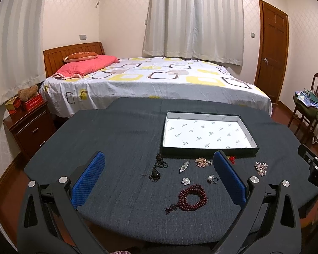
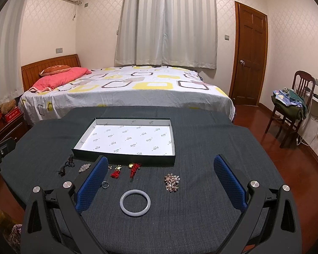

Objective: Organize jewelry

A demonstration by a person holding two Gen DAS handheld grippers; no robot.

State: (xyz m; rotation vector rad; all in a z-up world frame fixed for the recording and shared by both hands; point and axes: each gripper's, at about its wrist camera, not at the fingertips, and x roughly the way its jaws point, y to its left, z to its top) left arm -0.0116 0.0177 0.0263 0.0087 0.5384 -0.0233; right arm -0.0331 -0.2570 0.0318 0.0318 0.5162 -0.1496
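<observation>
Both grippers hang spread wide and empty over the table, nearer than the tray (image 2: 125,160). The white bangle (image 2: 135,203) lies between the right gripper (image 2: 160,182) fingers; the bead bracelet (image 1: 193,198) lies between the left gripper (image 1: 159,180) fingers.

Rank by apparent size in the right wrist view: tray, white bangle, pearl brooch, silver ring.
1. tray
2. white bangle
3. pearl brooch
4. silver ring
The bangle lies nearest the camera, but the gaps look clear.

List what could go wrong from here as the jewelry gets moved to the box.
1. The ring lies flat on the cloth; the wide pads may slip off it.
2. The red charms sit close together; one grab may snag both.
3. The bead bracelet has a tassel that could drag the flower pin.
</observation>
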